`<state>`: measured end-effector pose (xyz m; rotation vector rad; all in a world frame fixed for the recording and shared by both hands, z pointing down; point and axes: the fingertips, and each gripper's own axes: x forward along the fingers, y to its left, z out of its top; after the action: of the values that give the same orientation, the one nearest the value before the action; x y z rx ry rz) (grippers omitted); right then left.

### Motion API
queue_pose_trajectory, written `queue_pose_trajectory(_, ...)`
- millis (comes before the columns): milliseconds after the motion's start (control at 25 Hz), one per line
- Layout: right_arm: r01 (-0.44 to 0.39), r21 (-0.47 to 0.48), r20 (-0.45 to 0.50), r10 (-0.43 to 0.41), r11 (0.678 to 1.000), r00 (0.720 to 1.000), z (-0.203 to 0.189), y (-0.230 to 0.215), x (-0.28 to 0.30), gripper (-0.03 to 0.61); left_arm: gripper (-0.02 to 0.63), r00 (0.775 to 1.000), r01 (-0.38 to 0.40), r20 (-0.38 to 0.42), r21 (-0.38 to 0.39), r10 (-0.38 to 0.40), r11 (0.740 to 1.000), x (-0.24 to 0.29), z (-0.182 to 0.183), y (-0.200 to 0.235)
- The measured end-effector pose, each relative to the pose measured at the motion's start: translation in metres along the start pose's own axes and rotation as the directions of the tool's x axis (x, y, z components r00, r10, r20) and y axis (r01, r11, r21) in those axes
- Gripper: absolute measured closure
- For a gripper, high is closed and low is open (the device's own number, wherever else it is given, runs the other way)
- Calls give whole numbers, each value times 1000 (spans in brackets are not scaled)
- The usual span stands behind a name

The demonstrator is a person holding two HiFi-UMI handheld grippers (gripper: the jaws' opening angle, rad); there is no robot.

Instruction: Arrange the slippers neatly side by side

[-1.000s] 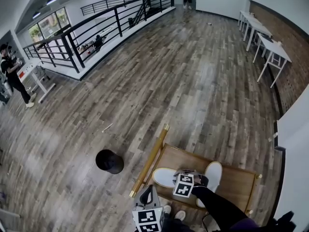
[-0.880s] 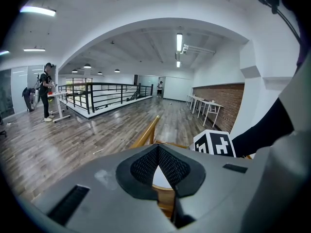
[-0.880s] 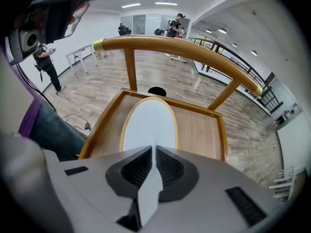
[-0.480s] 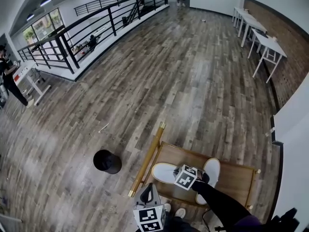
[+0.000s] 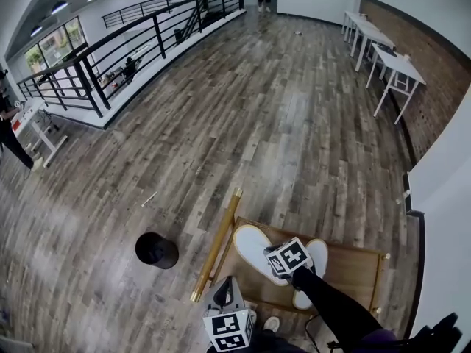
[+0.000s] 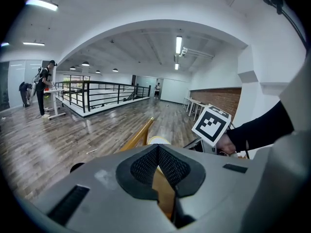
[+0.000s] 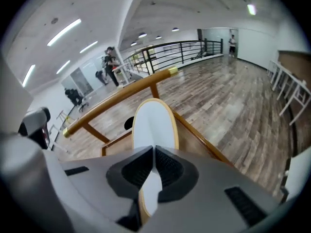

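Note:
Two white slippers with tan rims lie on a low wooden rack (image 5: pixel 355 272). My right gripper (image 5: pixel 270 254) is shut on the left slipper (image 5: pixel 251 243), whose toe points away and to the left. In the right gripper view this slipper (image 7: pixel 153 123) runs out from between the closed jaws of the right gripper (image 7: pixel 152 155). The second slipper (image 5: pixel 317 253) lies just right of it, partly under my sleeve. My left gripper (image 5: pixel 227 290) hangs near the rack's front left corner. Its jaws (image 6: pixel 158 153) look shut, with wood showing behind them.
A brass-coloured rail (image 5: pixel 215 245) runs along the rack's left side. A black round object (image 5: pixel 156 250) sits on the plank floor to the left. White tables (image 5: pixel 386 61) line the right wall and a black railing (image 5: pixel 110 50) stands far left. Shoe tips (image 5: pixel 271 323) show below.
My right gripper has swung the held slipper: its toe pointed left across the rack, now it points away, closer to parallel with the other slipper. The left gripper has barely moved.

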<state>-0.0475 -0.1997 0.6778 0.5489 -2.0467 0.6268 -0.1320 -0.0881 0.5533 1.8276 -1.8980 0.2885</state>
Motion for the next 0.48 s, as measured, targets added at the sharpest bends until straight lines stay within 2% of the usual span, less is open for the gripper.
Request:
queue_pose_trajectory(120, -18, 167, 54, 9, 986, 998, -1, -6, -9, 565, 623, 1000, 19, 4, 3, -20, 1000, 3, 1, -6)
queue_pose_trajectory(240, -42, 304, 107, 10, 952, 994, -2, -14, -16, 565, 623, 999, 39, 6, 10, -40, 999, 7, 4, -11)
queue_pose_trajectory(360, -52, 388, 135, -1, 920, 991, -7, -22, -24, 565, 623, 998, 58, 8, 14, -58, 998, 11, 5, -17)
queue_pose_trajectory(480, -45, 429, 132, -13, 902, 991, -18, -31, -31, 565, 623, 997, 78, 11, 20, -78, 997, 13, 8, -25)
